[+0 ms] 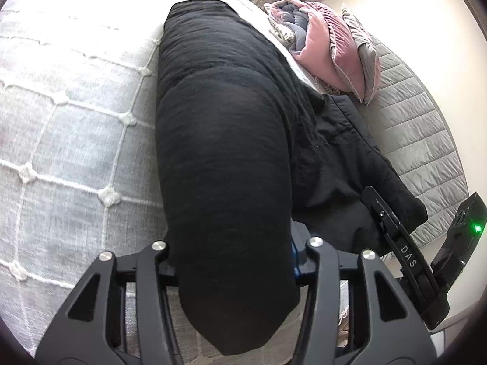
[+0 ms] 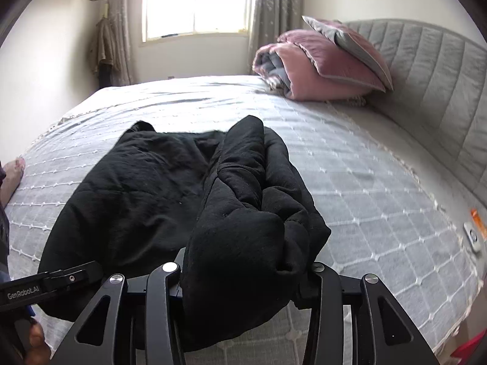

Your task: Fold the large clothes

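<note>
Both hand-held grippers pinching the same black garment (image 2: 146, 188), a thick padded piece spread over the grey bed cover (image 2: 365, 188). Left hand-held gripper (image 1: 234, 261) closed on a long rolled part, probably a sleeve or a folded side, with cloth filling the whole gap between the fingers and running away up the bed. Right hand-held gripper (image 2: 243, 276) clamped on a bunched edge, lifted a little so the fabric hangs over and in front of the fingers. Held at two points most likely to keep the heavy cloth under control and to carry one side across the flat part. In the right wrist view, the left tool visible at the lower left corner, near the garment's edge, so both hands close together on the near side of the bed.

Rest of the garment lying flat but wrinkled, near the bed edge, well apart from the pink folded blanket (image 2: 304, 70) and the pillow (image 2: 350, 45) against the grey headboard (image 2: 441, 76). Fold judged as only begun: bunched part not yet laid down and smoothed.
</note>
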Motion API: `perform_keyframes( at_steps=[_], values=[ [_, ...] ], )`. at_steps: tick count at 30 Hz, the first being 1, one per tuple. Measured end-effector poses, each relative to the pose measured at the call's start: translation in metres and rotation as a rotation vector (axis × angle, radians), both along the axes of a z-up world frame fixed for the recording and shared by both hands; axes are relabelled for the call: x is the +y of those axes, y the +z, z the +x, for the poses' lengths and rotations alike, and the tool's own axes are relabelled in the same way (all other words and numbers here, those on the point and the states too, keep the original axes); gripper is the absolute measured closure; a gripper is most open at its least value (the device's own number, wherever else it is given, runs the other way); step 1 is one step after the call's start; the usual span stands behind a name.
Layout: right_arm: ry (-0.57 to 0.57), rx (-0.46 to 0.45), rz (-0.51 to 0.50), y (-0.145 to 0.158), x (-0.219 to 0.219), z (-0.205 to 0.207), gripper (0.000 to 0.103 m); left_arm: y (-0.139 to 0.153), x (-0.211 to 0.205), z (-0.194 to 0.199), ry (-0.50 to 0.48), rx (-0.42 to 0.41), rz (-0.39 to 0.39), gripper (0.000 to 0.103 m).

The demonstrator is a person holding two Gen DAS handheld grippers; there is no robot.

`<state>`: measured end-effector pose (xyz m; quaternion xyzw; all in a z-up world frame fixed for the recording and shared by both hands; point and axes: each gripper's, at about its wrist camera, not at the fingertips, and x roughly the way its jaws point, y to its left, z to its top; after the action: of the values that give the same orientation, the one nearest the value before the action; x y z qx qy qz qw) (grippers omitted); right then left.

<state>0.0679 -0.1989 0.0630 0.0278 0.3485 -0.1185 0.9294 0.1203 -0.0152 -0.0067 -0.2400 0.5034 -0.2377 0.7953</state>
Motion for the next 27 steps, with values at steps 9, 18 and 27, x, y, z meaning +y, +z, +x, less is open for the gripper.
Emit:
perform_keyframes(
  at_steps=[9,18,27],
  values=[
    [0.028,-0.076,-0.024,0.041,-0.031,0.035,0.067,0.044,-0.049,0.023,-0.005,-0.131,0.043,0.057],
    [-0.186,-0.316,-0.072,0.098,-0.164,0.009,0.069,0.110,-0.204,0.063,-0.134,-0.301,-0.045,0.058],
    [-0.487,-0.054,0.239,-0.031,-0.342,-0.029,0.057,0.001,-0.329,0.016,-0.288,-0.160,0.101,0.050]
  ],
)
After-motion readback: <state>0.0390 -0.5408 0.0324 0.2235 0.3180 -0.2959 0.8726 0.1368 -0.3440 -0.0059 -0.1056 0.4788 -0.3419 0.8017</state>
